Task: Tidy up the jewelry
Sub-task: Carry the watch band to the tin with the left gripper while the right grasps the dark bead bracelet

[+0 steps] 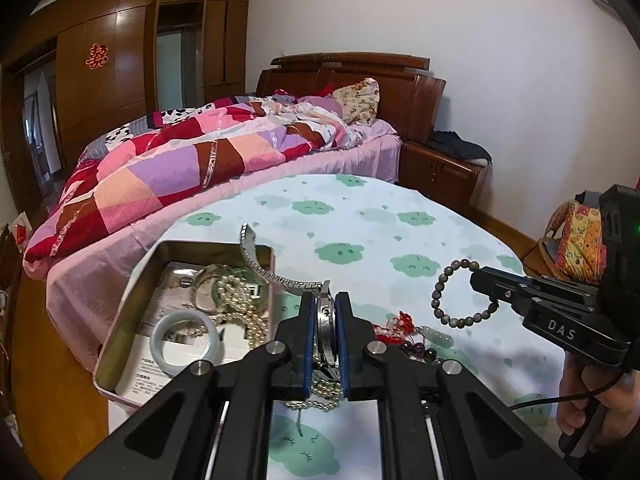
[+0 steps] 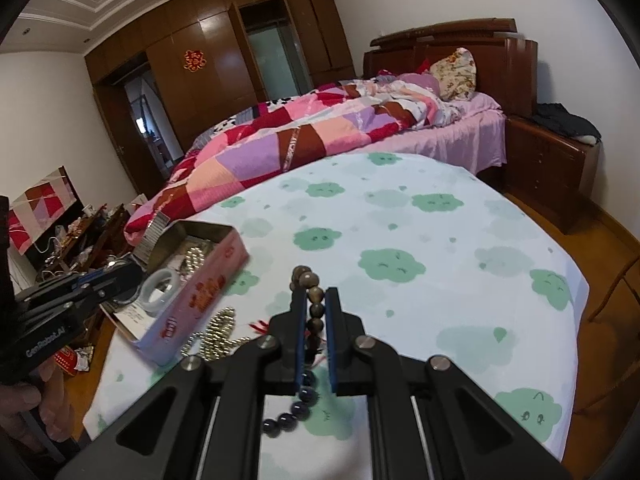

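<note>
The left gripper (image 1: 324,308), low in the centre of its own view, has its blue-padded fingers pressed onto the steel case of a wristwatch (image 1: 325,322) held on edge. The watch's ribbed metal band (image 1: 256,258) arcs up and left over the rim of the tin. The right gripper (image 2: 316,312), low centre in its view, pinches a bead bracelet (image 2: 314,308) of round grey-brown beads; in the left view that loop (image 1: 456,294) hangs at the tips of the right gripper (image 1: 486,284), right of centre.

The open rectangular metal tin (image 1: 120,320) sits at the lower left, with dull silvery walls inside and, in the right view, a pink printed outer side (image 2: 200,300). Inside it lie a smooth pale jade bangle (image 1: 186,336), a clear greenish bangle (image 1: 218,282) and a tangle of small pearly beads (image 1: 240,308), on printed paper. Just right of the left gripper lies a small heap with red knotted cord (image 1: 400,320) and dark glossy beads (image 1: 420,352).

All this rests on a table covered by a pale cloth (image 1: 360,220) printed with green cloud faces. Beyond it, across the middle of the frame, is a bed with a pink, red and purple patchwork quilt (image 1: 180,168), a floral pillow (image 1: 358,100) and a dark wooden headboard (image 1: 400,92). A wooden nightstand (image 1: 440,168) stands to its right, a brown wardrobe wall (image 1: 120,60) with a red paper ornament (image 1: 96,56) fills the upper left, and the walls are white.
</note>
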Demonstrator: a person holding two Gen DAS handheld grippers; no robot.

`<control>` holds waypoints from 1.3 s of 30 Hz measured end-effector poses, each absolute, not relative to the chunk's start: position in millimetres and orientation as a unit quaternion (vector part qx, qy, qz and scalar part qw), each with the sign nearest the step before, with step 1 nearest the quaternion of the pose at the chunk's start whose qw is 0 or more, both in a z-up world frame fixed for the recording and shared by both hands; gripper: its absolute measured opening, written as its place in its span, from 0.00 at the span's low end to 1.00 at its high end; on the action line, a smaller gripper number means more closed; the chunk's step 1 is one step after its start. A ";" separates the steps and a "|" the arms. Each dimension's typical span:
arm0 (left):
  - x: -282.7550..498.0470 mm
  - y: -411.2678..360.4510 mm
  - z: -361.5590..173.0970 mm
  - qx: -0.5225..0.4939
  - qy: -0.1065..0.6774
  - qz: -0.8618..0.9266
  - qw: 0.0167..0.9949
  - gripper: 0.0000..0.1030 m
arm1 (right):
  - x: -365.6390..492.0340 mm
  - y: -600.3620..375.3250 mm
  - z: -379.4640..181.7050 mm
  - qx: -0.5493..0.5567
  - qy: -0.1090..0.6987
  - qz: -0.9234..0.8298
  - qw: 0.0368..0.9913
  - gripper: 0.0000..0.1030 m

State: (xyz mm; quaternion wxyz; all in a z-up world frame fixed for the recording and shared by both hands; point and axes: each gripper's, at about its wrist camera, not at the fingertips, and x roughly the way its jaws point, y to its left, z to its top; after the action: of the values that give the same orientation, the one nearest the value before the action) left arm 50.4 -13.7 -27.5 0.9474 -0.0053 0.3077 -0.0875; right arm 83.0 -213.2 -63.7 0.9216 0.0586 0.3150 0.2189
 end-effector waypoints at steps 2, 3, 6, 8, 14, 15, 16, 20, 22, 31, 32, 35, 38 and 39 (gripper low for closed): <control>50.4 -8.4 -25.4 -0.010 0.307 -0.084 0.948 0.08 | 82.5 -209.1 -59.1 0.055 0.311 0.225 0.922 0.10; 50.4 -5.5 -24.5 -0.012 0.307 -0.082 0.948 0.08 | 82.6 -205.8 -55.8 0.053 0.309 0.229 0.922 0.10; 50.0 0.3 -22.7 -0.016 0.306 -0.077 0.949 0.08 | 83.6 -197.0 -49.3 0.050 0.307 0.242 0.919 0.10; 50.2 5.5 -21.3 -0.020 0.306 -0.074 0.949 0.08 | 84.0 -190.7 -45.6 0.045 0.304 0.248 0.919 0.10; 51.1 23.7 -17.6 -0.030 0.303 -0.061 0.951 0.08 | 86.5 -167.7 -34.6 0.025 0.297 0.266 0.917 0.10; 51.5 27.4 -17.0 -0.031 0.303 -0.058 0.951 0.08 | 87.1 -165.3 -33.4 0.023 0.296 0.269 0.916 0.10; 52.2 30.6 -17.0 -0.033 0.304 -0.055 0.951 0.08 | 88.3 -161.7 -31.7 0.023 0.295 0.272 0.916 0.10; 54.4 43.7 -16.6 -0.037 0.305 -0.044 0.951 0.08 | 91.6 -148.4 -27.3 0.017 0.293 0.283 0.913 0.10; 56.0 48.6 -17.1 -0.038 0.306 -0.040 0.950 0.08 | 93.3 -141.5 -25.6 0.012 0.293 0.289 0.911 0.10; 65.8 72.7 -20.3 -0.046 0.312 -0.020 0.949 0.08 | 98.0 -114.5 -19.8 -0.003 0.291 0.309 0.906 0.10; 67.2 74.8 -21.3 -0.046 0.313 -0.017 0.948 0.08 | 98.4 -111.4 -19.2 -0.004 0.291 0.311 0.905 0.10; 69.9 78.8 -24.2 -0.046 0.317 -0.014 0.947 0.08 | 99.6 -99.9 -17.7 -0.010 0.290 0.318 0.903 0.10; 73.0 82.4 -28.8 -0.046 0.324 -0.011 0.945 0.08 | 100.6 -88.0 -18.7 -0.018 0.292 0.324 0.900 0.10; 73.8 83.5 -30.5 -0.047 0.325 -0.011 0.944 0.08 | 101.1 -84.8 -19.3 -0.021 0.293 0.325 0.899 0.10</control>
State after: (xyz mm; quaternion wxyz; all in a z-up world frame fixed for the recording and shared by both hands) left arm 73.8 83.5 -30.5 0.9444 -0.0467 0.3253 -0.0106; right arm 101.1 -84.8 -19.3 0.8989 -0.0207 0.2926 0.3255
